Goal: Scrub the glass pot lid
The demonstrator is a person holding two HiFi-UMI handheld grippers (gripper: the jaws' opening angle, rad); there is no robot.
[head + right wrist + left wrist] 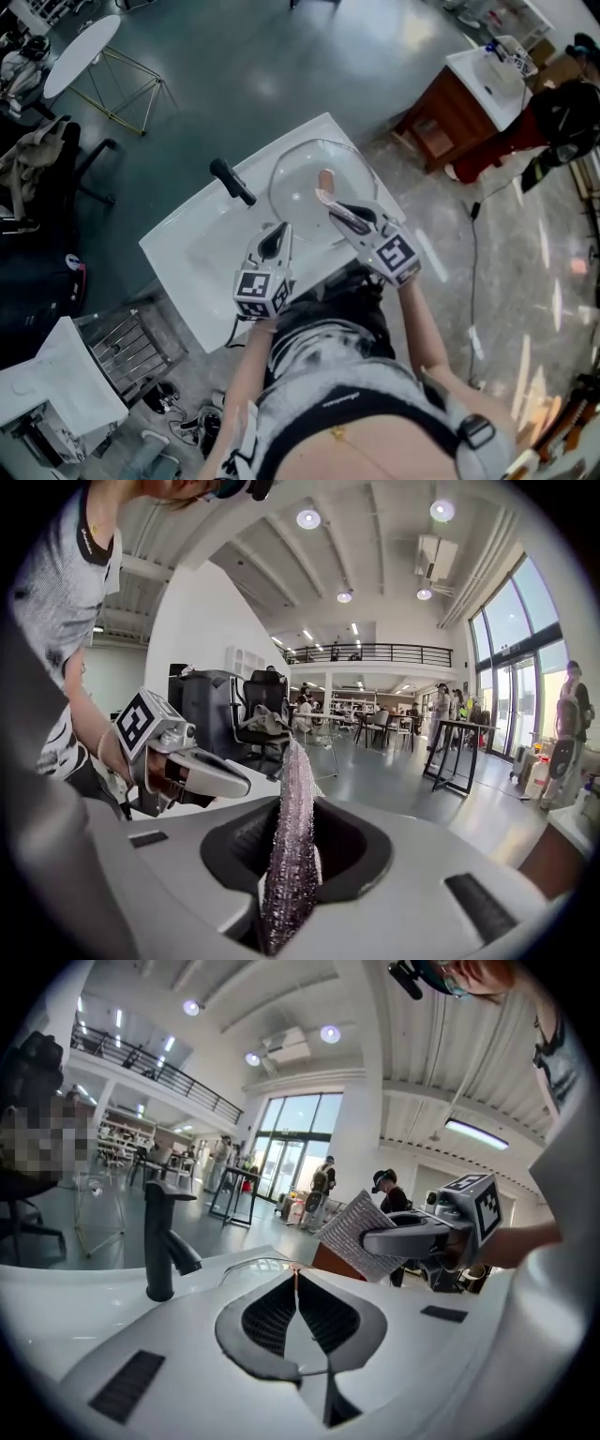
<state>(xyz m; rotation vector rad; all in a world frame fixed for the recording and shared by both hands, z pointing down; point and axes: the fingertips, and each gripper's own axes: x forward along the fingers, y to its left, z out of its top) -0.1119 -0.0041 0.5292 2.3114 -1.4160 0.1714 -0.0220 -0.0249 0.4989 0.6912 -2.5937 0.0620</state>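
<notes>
1. Sink (183,248) is holding the glass pot lid (298,199), lying just ahead of both grippers.
2. Right gripper (289,855) is clamping a scouring pad (294,771).
3. Left gripper (296,1283) is hovering fully closed, gripping nothing.

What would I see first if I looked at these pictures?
Probably the sparkly scrub cloth pinched in the right tool, held over a white sink. A big round glass lid lies in that sink beside a black tap, and the left tool is shut and empty.
</notes>
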